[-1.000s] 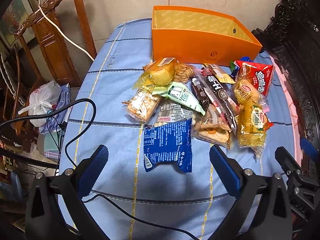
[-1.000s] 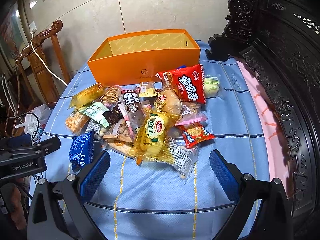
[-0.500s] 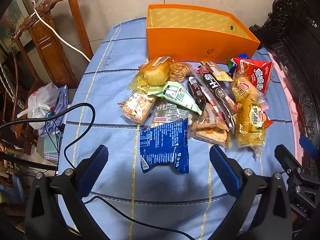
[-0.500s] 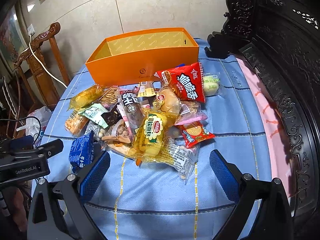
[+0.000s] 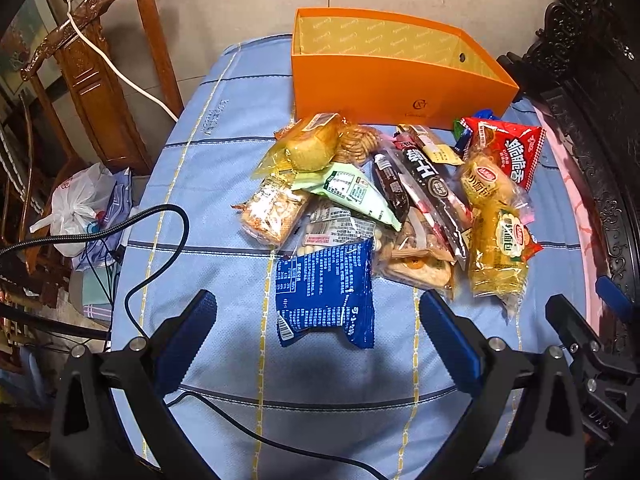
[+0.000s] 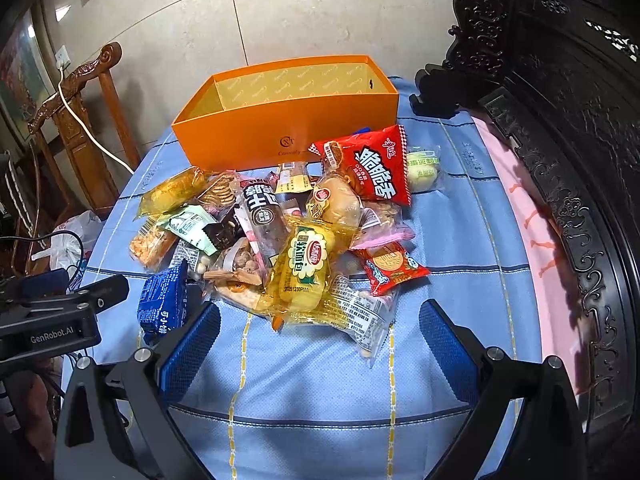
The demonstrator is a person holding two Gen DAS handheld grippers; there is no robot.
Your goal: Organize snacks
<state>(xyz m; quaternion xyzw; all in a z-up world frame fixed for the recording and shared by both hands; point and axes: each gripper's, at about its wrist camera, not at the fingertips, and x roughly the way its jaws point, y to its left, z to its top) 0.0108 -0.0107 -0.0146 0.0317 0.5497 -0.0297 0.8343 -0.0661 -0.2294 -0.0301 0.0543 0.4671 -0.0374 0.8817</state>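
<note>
A heap of several snack packets lies on the blue cloth in front of an empty orange box (image 5: 400,76), also in the right wrist view (image 6: 288,120). A blue packet (image 5: 326,294) lies nearest my left gripper (image 5: 316,324), which is open and empty just short of it. My right gripper (image 6: 318,332) is open and empty, just short of a yellow bread packet (image 6: 304,272) and a clear printed packet (image 6: 360,316). A red crisp bag (image 6: 372,168) lies near the box. The left gripper's body shows at the left edge of the right wrist view (image 6: 52,320).
A wooden chair (image 5: 92,68) with a white cable stands left of the table, with bags (image 5: 84,204) on the floor below. Dark carved furniture (image 6: 560,128) runs along the right side, with a pink cloth strip (image 6: 532,240). A black cable (image 5: 160,264) crosses the cloth's left part.
Both grippers have moved a little towards the snack heap, which now sits slightly lower and nearer in both views. Both stay open; no packet has moved.
</note>
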